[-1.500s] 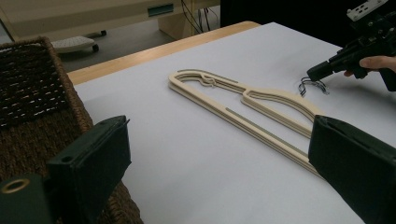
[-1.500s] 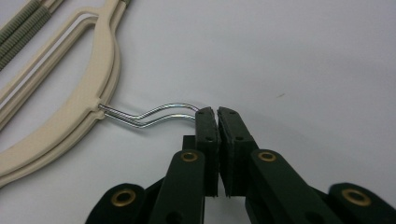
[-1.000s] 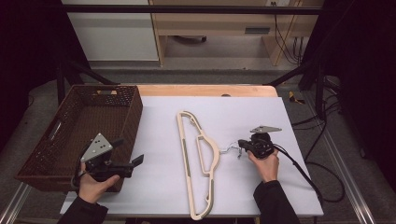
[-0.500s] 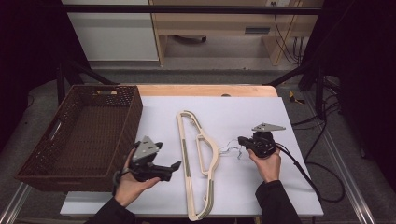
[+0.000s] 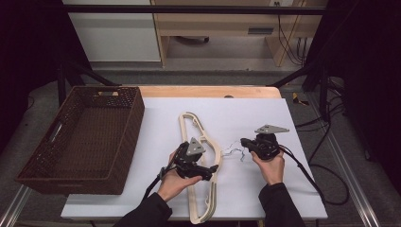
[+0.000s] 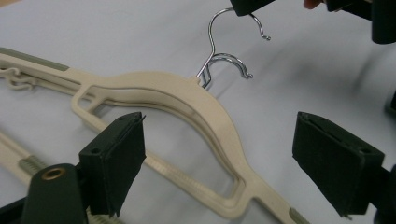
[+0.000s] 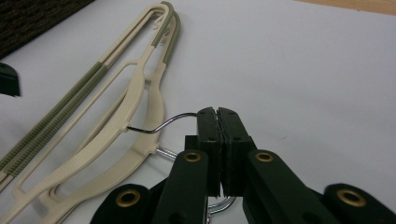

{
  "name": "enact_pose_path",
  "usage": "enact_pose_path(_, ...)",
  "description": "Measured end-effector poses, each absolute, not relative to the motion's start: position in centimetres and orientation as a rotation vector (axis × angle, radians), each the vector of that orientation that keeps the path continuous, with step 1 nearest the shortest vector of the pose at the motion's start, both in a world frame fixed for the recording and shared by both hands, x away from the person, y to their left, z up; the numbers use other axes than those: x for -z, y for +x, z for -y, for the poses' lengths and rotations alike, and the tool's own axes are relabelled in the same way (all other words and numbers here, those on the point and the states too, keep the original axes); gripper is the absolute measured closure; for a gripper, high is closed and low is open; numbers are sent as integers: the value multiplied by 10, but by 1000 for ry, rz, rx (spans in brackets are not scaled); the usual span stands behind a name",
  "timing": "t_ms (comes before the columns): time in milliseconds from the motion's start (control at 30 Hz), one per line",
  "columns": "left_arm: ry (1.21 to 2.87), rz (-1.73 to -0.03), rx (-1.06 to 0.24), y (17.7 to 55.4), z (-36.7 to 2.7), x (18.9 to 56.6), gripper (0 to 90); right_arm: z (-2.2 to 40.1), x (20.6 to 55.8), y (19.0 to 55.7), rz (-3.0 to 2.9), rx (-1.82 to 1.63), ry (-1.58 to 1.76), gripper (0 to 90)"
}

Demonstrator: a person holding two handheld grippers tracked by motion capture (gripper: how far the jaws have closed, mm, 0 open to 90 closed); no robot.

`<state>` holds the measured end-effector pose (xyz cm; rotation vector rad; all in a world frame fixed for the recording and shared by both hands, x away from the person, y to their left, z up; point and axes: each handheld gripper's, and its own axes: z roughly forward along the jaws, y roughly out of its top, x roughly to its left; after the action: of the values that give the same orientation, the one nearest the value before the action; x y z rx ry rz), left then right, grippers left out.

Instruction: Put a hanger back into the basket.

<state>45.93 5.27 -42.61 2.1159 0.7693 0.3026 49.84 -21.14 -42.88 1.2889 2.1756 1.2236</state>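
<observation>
Brown basket holds nothing visible.

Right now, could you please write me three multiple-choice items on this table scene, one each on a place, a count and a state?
1. Where does the brown basket stand?
A. at the table's left end
B. at its right end
C. on the floor

2. How many wire hooks show on the cream hangers?
A. one
B. two
C. four

3. How do the jaws of the right gripper stand?
A. wide open
B. shut on a wire hook
C. shut on the basket's rim

Key: 1 A, the high view shows it left of the hangers. 2 B, the left gripper view shows two chrome hooks. 3 B, the right gripper view shows the pads pressed together on the wire.
</observation>
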Motion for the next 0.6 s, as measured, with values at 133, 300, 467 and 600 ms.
enact_pose_path(133,2137,-785,-281,468,-38,438,199,211,428,498,-2171,-1217,1303,889)
enact_pose_path(300,2150,-806,-264,475,-31,448,250,211,428,497,-2174,-1220,1295,889)
enact_pose_path(467,2170,-814,-228,480,-26,456,340,211,427,497,-2172,-1220,1294,889)
enact_pose_path(600,2209,-812,-209,481,-24,461,408,210,426,497,-2171,-1233,1294,889)
